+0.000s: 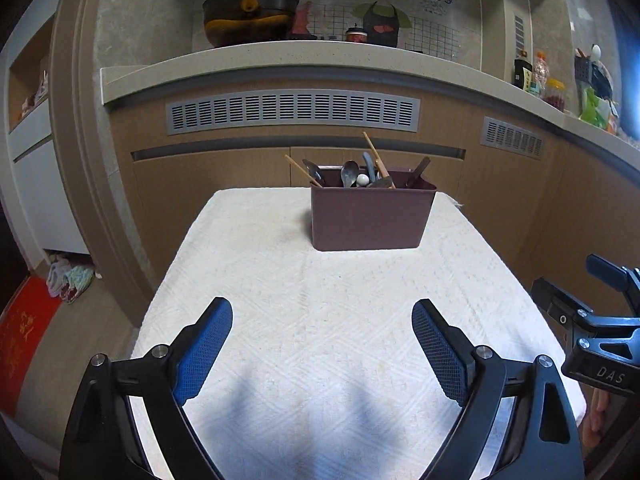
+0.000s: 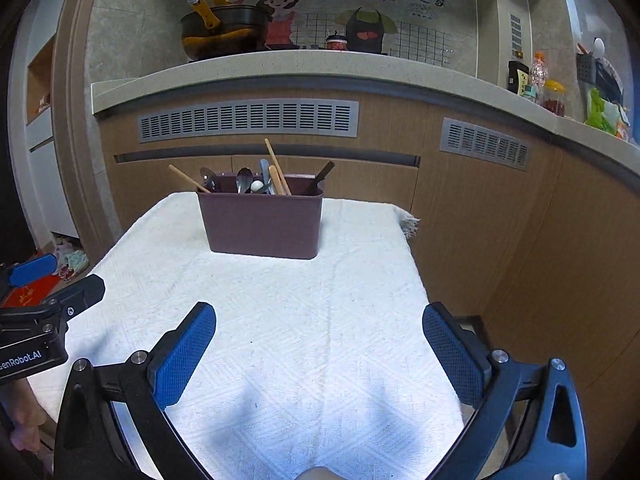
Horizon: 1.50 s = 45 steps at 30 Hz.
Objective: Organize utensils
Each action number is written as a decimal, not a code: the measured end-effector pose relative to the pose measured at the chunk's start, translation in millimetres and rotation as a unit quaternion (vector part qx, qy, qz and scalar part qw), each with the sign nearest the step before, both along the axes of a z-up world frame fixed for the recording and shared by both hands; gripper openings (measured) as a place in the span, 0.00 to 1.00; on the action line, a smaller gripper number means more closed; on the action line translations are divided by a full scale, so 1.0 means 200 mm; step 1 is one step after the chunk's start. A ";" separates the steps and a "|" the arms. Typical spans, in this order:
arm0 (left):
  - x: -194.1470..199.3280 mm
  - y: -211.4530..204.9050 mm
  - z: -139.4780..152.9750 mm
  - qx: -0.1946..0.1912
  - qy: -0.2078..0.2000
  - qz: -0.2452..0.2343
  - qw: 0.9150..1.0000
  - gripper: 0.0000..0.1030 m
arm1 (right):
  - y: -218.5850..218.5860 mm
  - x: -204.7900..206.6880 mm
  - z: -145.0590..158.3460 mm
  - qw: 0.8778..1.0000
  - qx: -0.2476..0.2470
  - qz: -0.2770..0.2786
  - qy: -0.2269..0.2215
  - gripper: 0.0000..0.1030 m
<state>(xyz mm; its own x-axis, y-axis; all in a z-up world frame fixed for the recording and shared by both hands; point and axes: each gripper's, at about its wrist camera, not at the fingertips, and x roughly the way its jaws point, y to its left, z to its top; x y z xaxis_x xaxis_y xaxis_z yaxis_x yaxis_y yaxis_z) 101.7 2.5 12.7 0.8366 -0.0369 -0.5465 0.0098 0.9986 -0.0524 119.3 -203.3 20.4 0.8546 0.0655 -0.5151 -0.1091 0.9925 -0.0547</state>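
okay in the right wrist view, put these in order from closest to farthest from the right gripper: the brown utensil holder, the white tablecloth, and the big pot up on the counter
From the right gripper:
1. White tablecloth: directly beneath and between the open fingers.
2. Brown utensil holder: ahead, slightly left, standing on the cloth's far end.
3. Big pot: farthest, up on the counter, upper left.

White-clothed table [image 1: 280, 320], brown utensil caddy [image 1: 370, 216] at far end
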 end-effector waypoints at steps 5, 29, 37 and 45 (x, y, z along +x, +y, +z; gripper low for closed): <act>0.00 0.01 0.00 -0.013 0.009 -0.004 1.000 0.89 | 0.00 0.00 -0.01 1.000 0.007 0.007 0.007 1.00; -0.03 -0.03 0.03 -0.002 -0.002 -0.008 1.000 0.89 | 0.00 -0.03 0.02 1.000 0.008 0.011 -0.004 1.00; -0.03 -0.04 0.03 0.001 -0.002 -0.007 1.000 0.89 | -0.02 -0.02 0.01 1.000 0.022 0.012 0.002 1.00; -0.04 -0.05 0.03 0.004 -0.003 -0.006 1.000 0.89 | -0.02 -0.02 0.01 1.000 0.025 0.011 0.004 1.00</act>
